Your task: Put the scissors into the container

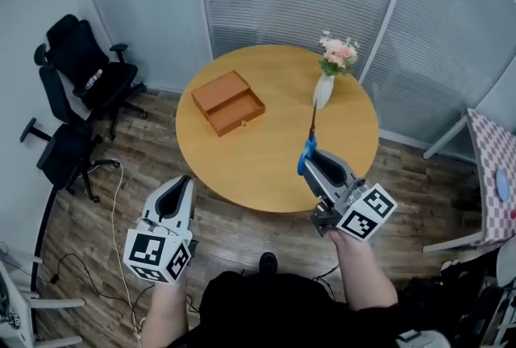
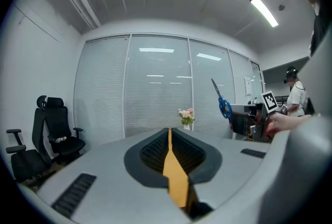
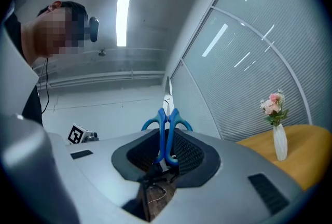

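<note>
My right gripper [image 1: 316, 159] is clamped on the blue-handled scissors [image 1: 310, 137], blades poking out past the jaws, just right of frame centre over the round table [image 1: 266, 177]. The open wooden box [image 1: 228, 102] sits well apart, up-left. My left gripper [image 1: 181, 187], lower left, has its jaws together and holds nothing.

scissors [image 3: 162, 125]: handle ends hidden in right claw [image 3: 167, 144] | checked table [image 1: 490, 169]: cut by edge
</note>
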`<state>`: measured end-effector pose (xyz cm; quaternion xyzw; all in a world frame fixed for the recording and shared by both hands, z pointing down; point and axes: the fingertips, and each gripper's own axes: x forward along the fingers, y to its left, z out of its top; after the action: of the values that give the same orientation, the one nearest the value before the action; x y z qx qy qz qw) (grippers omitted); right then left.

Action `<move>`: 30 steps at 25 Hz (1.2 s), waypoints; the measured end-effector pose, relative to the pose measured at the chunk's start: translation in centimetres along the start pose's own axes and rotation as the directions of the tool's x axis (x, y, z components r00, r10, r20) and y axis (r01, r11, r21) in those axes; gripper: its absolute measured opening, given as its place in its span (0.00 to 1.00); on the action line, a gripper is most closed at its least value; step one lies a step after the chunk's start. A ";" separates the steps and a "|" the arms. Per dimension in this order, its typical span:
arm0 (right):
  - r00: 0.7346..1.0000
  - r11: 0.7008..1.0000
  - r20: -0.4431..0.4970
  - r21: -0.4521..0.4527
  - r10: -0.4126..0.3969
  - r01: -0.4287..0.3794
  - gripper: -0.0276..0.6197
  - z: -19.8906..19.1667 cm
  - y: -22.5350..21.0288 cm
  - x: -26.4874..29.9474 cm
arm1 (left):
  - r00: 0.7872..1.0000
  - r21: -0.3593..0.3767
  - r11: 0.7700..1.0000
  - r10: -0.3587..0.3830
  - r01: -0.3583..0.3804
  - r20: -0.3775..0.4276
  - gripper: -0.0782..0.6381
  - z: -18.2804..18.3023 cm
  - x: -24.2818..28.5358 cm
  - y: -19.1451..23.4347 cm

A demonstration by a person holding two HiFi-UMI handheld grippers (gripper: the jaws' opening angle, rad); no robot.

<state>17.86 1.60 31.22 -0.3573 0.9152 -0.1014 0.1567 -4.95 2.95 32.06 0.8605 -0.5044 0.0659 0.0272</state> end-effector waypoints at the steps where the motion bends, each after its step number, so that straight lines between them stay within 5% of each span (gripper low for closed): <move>1: 1.000 1.000 -0.004 0.006 -0.001 0.001 0.19 0.0 -0.6 0.1 | 1.000 -0.002 1.000 -0.001 0.001 0.002 0.15 0.1 0.7 -0.1; 14: 0.998 0.999 -0.049 0.000 -0.041 0.041 0.19 -0.7 -7.0 5.3 | 0.999 -0.042 0.998 -0.042 0.042 0.014 0.15 -0.3 8.9 4.1; 30: 0.984 0.990 -0.107 -0.028 -0.143 0.141 0.19 -3.1 -13.8 22.2 | 0.990 -0.066 0.988 -0.137 0.138 0.017 0.15 0.8 20.4 20.0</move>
<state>9.85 -23.40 33.46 -0.4173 0.8954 -0.1225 0.0953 -12.42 -24.57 33.76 0.8922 -0.4460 0.0415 0.0574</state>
